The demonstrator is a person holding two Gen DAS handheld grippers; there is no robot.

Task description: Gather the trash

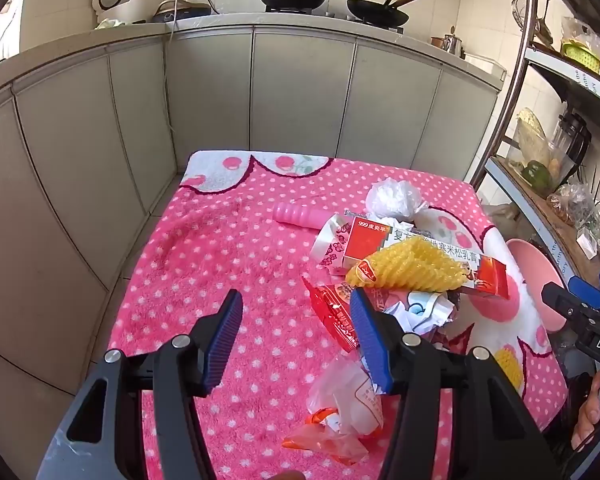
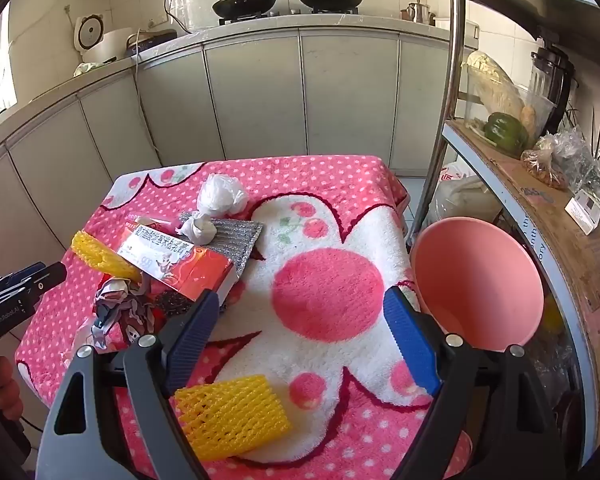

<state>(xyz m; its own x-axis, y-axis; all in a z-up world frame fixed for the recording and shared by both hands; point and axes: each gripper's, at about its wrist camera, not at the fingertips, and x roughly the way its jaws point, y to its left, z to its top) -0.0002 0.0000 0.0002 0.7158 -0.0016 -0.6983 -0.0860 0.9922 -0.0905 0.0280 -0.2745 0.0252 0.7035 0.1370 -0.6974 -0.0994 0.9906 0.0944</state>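
Trash lies on a pink polka-dot blanket (image 1: 228, 264): a red and white medicine box (image 1: 412, 252), a yellow foam net (image 1: 412, 270), a red wrapper (image 1: 334, 312), crumpled paper (image 1: 420, 312), a white plastic wad (image 1: 394, 198) and a clear wrapper (image 1: 344, 412). My left gripper (image 1: 296, 312) hovers open over the blanket, its right finger beside the red wrapper. In the right wrist view my right gripper (image 2: 302, 312) is open and empty above the white flower pattern. A second yellow foam net (image 2: 232, 416) lies just below its left finger. A pink bin (image 2: 476, 284) stands at the blanket's right edge.
A pink ribbed handle (image 1: 300, 214) lies near the far side of the blanket. A silver foil sheet (image 2: 232, 236) sits under the box. Grey cabinets (image 1: 300, 92) with woks on the stove stand behind. A metal shelf rack (image 2: 540, 160) with vegetables and bags crowds the right side.
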